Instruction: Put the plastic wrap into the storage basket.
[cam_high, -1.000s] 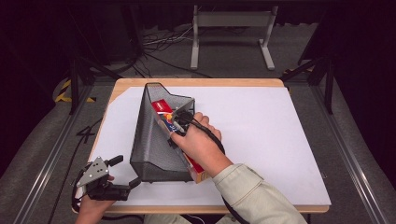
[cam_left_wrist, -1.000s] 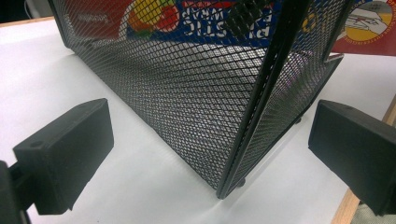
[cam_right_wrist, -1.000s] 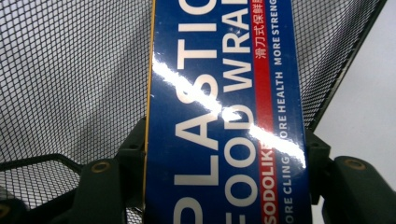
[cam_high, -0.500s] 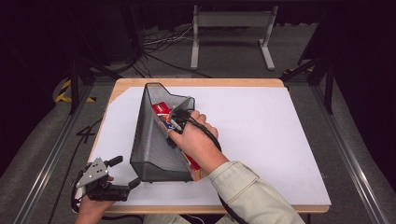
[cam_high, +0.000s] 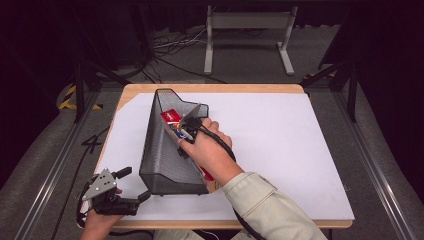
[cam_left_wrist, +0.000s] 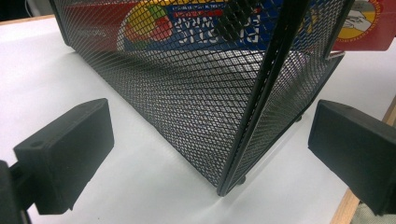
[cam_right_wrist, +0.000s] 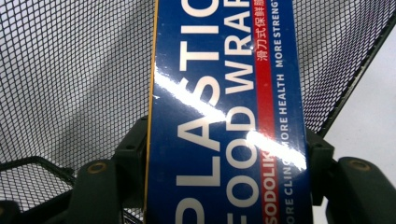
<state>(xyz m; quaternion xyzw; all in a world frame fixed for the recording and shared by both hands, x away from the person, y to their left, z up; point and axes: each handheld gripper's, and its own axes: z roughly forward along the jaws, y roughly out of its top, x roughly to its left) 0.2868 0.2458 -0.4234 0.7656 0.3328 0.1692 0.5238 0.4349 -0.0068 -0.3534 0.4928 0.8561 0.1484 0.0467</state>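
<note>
Your right gripper (cam_high: 186, 131) inside black mesh file holder (cam_high: 162, 150), jaws flanking plastic wrap box (cam_right_wrist: 224, 116); they have just been easing apart, box still between them, grip looks loose. Box long axis runs along holder, straight ahead of jaws, red end poking past the rim. Right hand nearer. Left gripper (cam_high: 131, 192) wide open, empty, off holder's near corner at table (cam_high: 280, 150) front-left edge. White surface, dark room.
</note>
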